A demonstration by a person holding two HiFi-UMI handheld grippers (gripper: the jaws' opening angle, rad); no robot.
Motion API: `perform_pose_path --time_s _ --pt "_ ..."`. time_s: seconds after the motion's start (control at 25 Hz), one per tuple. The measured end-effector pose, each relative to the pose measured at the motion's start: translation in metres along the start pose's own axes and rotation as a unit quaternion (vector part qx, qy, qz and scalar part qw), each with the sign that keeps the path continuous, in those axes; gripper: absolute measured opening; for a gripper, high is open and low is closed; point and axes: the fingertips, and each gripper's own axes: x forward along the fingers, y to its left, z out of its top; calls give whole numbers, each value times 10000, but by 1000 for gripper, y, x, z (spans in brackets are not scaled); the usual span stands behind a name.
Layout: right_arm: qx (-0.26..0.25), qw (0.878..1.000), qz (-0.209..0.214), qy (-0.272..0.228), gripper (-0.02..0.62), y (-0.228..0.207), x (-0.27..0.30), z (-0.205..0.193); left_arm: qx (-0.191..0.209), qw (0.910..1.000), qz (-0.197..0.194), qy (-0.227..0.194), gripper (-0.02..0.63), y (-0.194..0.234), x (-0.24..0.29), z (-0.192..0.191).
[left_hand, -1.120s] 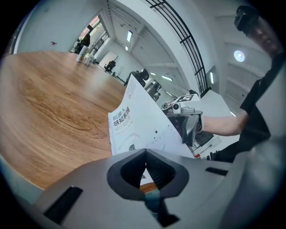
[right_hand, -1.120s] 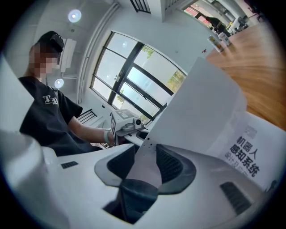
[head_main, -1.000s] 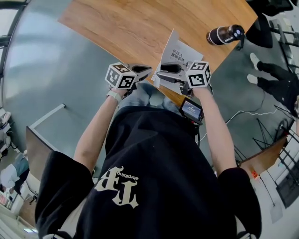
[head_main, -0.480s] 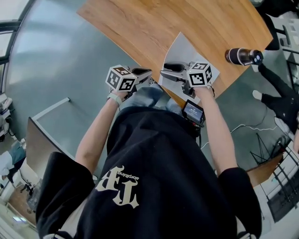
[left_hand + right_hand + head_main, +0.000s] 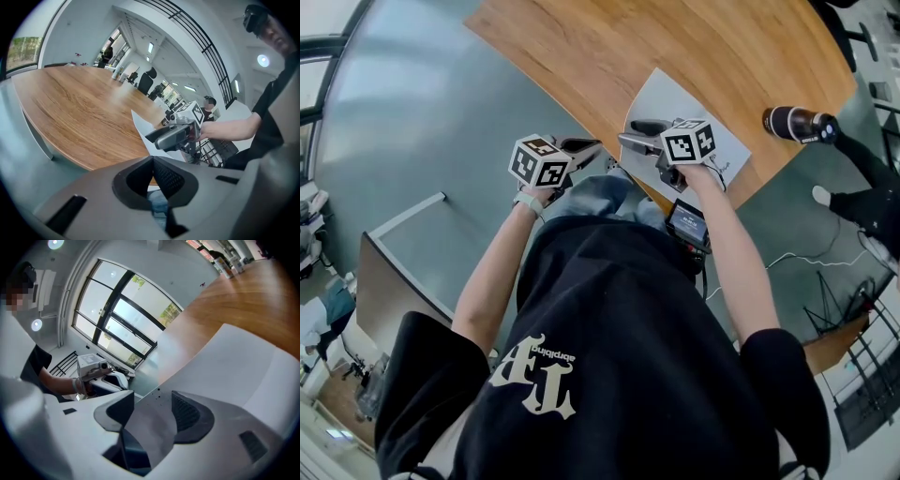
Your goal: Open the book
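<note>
Cover of the book (image 5: 705, 120), raised a second ago, now lies flat; book sits at the near edge of the wooden table (image 5: 609, 47). Right gripper (image 5: 152, 406) is over it, and its jaws have just been opening. They're wide now, grey cover between them but unpinched. Left gripper (image 5: 151, 161) is beside the table, jaws closed, empty. Risk: thin cover slips free, or a nudge slides the unpinned book off the edge.
</note>
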Motion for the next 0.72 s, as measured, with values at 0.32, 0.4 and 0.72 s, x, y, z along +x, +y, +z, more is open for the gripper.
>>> perform_pose_path --time_s 0.32,0.4,0.72 --pt "-40 9995 -167 -272 251 0 -25 9 319 9995 -35 -83 8 -10 4 25" --pt "-74 9990 -299 -324 251 -5 -43 1 430 9991 -25 -51 8 -18 9 27" --pt "-137 9902 -1329 -399 250 -47 -137 -56 884 9941 -399 481 8 -64 64 19"
